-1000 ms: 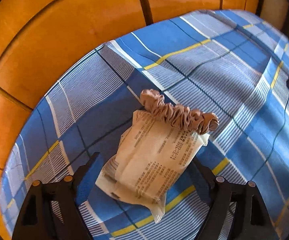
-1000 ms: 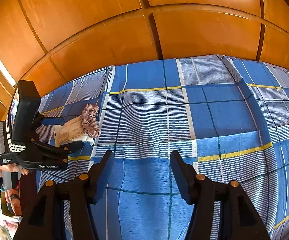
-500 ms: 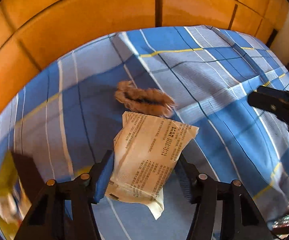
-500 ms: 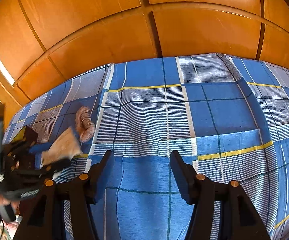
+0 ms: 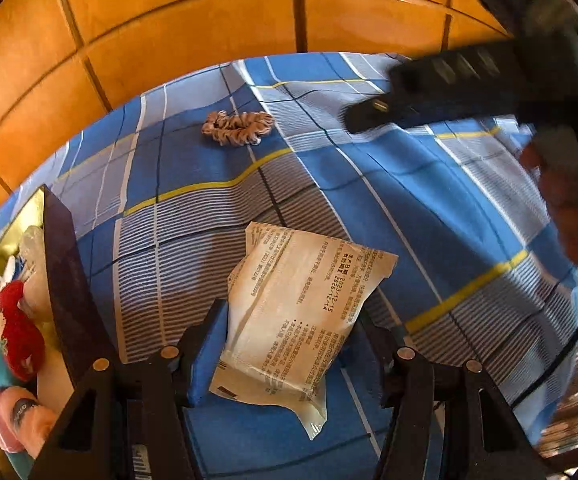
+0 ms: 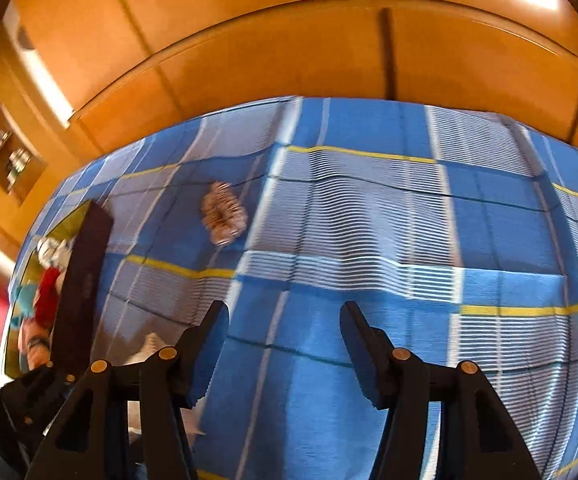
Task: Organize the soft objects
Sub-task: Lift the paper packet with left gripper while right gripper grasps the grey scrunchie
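Note:
A beige printed soft packet (image 5: 305, 304) hangs between the jaws of my left gripper (image 5: 291, 320), which is shut on its lower half, above the blue plaid bedsheet (image 5: 429, 208). A brown-and-white scrunchie (image 5: 237, 128) lies alone on the sheet farther back; the right wrist view shows the scrunchie (image 6: 224, 213) too, blurred. My right gripper (image 6: 283, 320) stands open over bare sheet with nothing between its fingers. In the left wrist view one right fingertip (image 5: 373, 114) reaches in from the upper right, held by a hand (image 5: 569, 216).
An open box with a dark wall (image 5: 65, 280) and gold lining stands at the left edge of the bed, holding plush toys (image 5: 17, 332). In the right wrist view, the box wall (image 6: 81, 280) is left of my fingers. Orange wooden panels (image 5: 209, 20) rise behind the bed.
My left gripper closed on the packet and carried it left, away from the scrunchie and up to the box. The right gripper shifted a little and rolled, staying open.

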`<state>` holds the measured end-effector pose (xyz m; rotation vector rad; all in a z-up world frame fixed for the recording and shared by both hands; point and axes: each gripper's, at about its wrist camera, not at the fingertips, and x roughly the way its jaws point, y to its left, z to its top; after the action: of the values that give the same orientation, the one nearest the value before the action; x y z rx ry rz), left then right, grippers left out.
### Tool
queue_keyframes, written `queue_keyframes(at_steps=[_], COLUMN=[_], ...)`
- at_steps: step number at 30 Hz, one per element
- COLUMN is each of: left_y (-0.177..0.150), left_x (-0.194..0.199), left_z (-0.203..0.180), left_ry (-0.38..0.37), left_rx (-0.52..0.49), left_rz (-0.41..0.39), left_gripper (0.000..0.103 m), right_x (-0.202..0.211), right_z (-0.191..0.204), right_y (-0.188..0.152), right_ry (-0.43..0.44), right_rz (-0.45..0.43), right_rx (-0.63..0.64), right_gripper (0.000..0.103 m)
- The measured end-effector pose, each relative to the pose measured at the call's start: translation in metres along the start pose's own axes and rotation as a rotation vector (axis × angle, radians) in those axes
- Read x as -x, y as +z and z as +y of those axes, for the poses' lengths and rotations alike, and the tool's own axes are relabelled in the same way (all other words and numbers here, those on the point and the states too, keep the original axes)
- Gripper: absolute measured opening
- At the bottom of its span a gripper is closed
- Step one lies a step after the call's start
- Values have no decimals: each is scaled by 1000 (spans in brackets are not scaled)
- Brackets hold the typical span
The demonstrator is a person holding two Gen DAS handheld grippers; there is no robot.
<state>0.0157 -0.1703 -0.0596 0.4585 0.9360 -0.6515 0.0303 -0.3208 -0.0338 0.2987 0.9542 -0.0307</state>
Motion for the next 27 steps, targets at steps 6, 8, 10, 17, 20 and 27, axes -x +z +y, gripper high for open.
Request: queue_keyframes(at_steps=[6,8,10,17,20,27], left_y=[-5,-6,-5,-9,-12,-19], left_x=[-1,0,-4,-4,-2,-1], left_z=[0,-2,0,1,2,1], left_ry=[0,5,4,-8,-11,-15], left_rx=[4,0,3,21,25,34], left_rz=[-53,-67,-77,-111,-117,-128], left_gripper=[60,60,60,60,60,60], right_x=[-16,-28,-43,-93,-111,-103], right_z=[34,48,62,91,96,89], right_y=[19,30,43,72,76,67], right_ry=[18,9,-14,-123,-172,-188], right_rz=[47,71,91,166,194,187], right_rx=[150,206,269,432,472,461], right_gripper=[56,56,56,50,47,17])
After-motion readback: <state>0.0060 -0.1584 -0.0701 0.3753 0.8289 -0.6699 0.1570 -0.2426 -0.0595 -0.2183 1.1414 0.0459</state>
